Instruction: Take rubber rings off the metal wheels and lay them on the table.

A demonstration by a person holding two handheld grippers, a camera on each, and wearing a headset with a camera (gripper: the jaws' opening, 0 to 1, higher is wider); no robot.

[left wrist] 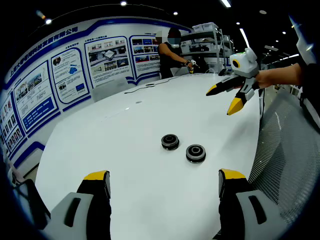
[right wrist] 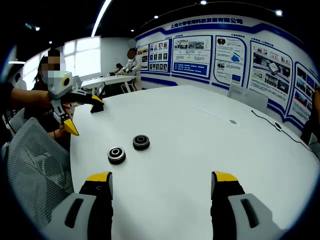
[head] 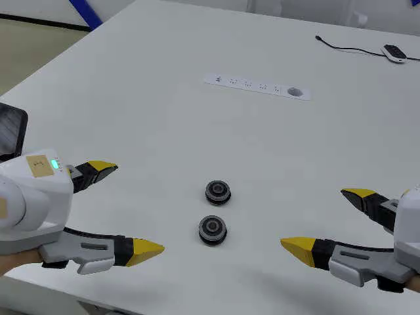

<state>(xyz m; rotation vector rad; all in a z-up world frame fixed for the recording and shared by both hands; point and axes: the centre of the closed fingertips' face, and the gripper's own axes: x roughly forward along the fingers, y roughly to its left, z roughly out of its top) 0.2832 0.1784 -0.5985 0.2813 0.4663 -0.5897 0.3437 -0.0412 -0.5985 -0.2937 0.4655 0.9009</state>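
Head view: two metal wheels [head: 218, 192] sit on the table [head: 164, 118] between the left gripper [head: 131, 207] and right gripper [head: 325, 218], both splayed, empty. Left gripper view: wheels ahead of parted jaws. Right gripper view: likewise.

Table [head: 164, 98]: smooth, white, low sheen. On table, near wheel [head: 213, 230] and far wheel [head: 218, 192]: matt black rubber outside, bright metal centre.

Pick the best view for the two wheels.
Head view: far wheel and near wheel sit mid-frame, seen from above, hubs and dark outer rings distinct. Both gripper views show them smaller, at a low angle.
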